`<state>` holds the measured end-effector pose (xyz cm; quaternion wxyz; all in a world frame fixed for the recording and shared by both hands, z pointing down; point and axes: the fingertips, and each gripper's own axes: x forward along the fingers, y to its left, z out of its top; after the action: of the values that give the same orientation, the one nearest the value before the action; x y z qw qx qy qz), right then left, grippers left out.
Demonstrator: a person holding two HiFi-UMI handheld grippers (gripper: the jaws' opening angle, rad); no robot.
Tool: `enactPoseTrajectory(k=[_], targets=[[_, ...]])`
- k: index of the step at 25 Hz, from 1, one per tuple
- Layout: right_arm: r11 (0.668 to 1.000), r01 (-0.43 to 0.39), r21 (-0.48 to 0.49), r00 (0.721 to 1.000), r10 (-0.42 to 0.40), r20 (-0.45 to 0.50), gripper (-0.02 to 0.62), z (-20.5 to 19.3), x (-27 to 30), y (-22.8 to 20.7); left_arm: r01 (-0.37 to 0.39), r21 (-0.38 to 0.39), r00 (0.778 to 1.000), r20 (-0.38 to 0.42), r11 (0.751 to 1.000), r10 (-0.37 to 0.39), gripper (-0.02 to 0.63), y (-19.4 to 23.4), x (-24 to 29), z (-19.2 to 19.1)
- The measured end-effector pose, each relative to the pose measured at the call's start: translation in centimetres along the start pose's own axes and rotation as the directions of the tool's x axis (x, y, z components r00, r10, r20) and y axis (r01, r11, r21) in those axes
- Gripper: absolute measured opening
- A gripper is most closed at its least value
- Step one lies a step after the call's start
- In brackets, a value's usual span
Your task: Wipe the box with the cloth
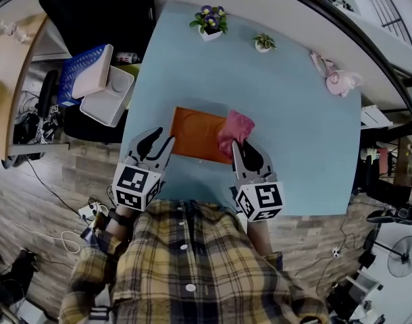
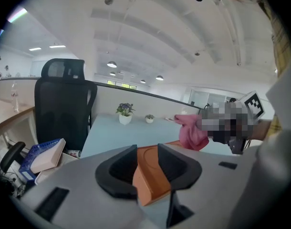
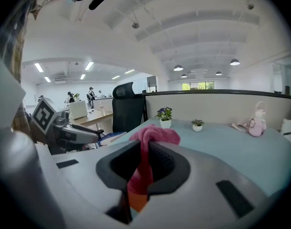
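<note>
Left gripper (image 1: 162, 138) was clamped on the box (image 1: 196, 132) rim at its 8 o'clock corner. Right gripper (image 1: 243, 147) was pinching the pink cloth (image 1: 236, 128), bunched over the box's 3 o'clock end. Risks: cloth could pull out under drag, and the box could skid on the table (image 1: 294, 127) if the left hold slipped. Box looked empty under the cloth.

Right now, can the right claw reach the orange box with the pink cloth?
Probably yes. The right claw grips the cloth, which lies over the right end of the box; nothing stands between them.
</note>
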<state>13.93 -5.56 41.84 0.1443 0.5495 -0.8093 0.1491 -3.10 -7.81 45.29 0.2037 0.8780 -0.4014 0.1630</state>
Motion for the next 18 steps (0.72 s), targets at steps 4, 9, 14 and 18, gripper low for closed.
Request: enactPoseTrajectory(k=[4, 9, 14, 18], targets=[[1.0, -0.016, -0.01, 1.0, 0.016, -0.018, 0.051, -0.2, 0.5, 0.3, 0.02, -0.006, 0.999, -0.034, 1.0, -0.02, 0.124, -0.4, 1.0, -1.6], [0.999, -0.036, -0.026, 0.999, 0.035, -0.034, 0.05, -0.4, 1.2, 0.8, 0.022, -0.017, 0.997, -0.076, 1.0, -0.023, 0.121, 0.0, 2.0, -3.5], [0.998, -0.052, -0.035, 0.997, 0.05, -0.051, 0.051, -0.6, 1.7, 1.2, 0.035, -0.034, 0.993, -0.115, 0.999, -0.038, 0.118, 0.2, 2.8, -5.0], [0.997, -0.067, -0.04, 0.996, 0.064, -0.06, 0.051, -0.8, 2.3, 1.7, 0.048, -0.048, 0.988, -0.144, 0.998, -0.054, 0.115, 0.1, 3.3, -6.1]])
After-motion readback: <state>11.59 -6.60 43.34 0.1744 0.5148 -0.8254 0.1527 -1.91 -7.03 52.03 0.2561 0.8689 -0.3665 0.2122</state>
